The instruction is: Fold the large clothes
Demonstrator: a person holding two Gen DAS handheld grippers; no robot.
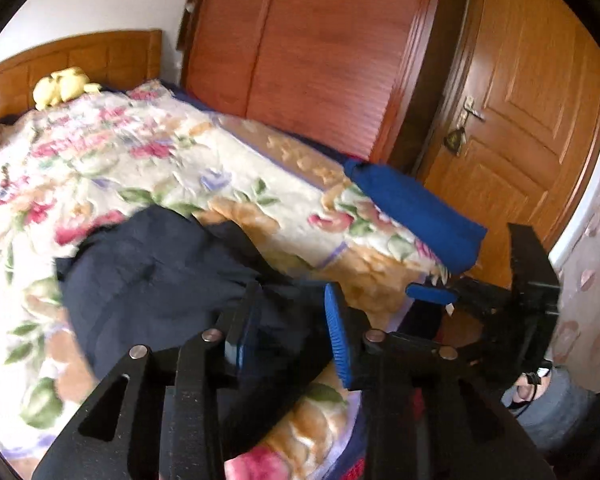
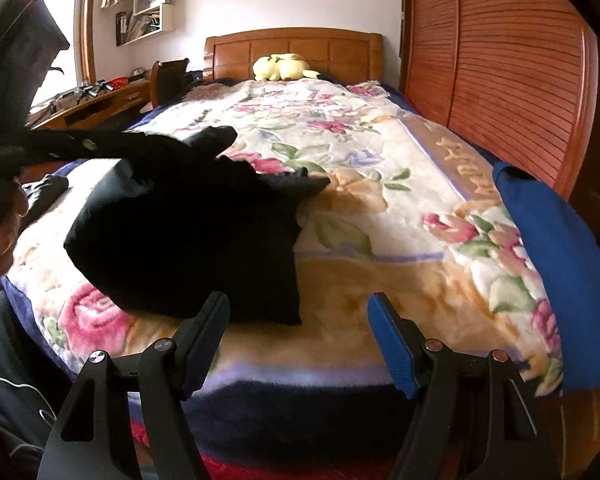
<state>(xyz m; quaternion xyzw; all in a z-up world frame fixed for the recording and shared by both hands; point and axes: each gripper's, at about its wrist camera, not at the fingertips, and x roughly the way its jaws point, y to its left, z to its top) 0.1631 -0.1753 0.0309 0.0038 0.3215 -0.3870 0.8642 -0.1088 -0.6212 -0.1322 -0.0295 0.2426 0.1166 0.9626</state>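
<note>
A dark navy garment [image 1: 152, 276] lies in a crumpled heap on the floral blanket [image 1: 112, 152], near the foot of the bed. My left gripper [image 1: 290, 330] hovers just over the garment's near edge. Its blue pads [image 1: 338, 332] stand apart, with a loose fold of the cloth between them and draped against the left finger. In the right wrist view the same garment [image 2: 188, 232] looks black on the blanket [image 2: 380, 240]. My right gripper [image 2: 300, 320] is open over the blanket's front edge, with nothing between its fingers and the garment's corner just ahead.
A folded blue cloth [image 2: 552, 264] rests on the bed's right corner, beside the slatted wardrobe [image 2: 500, 80]. A yellow plush toy [image 2: 284, 67] sits at the headboard. A desk [image 2: 96, 104] stands to the left and a wooden door [image 1: 520, 120] to the right. A person's hand [image 2: 0, 232] shows at the left edge.
</note>
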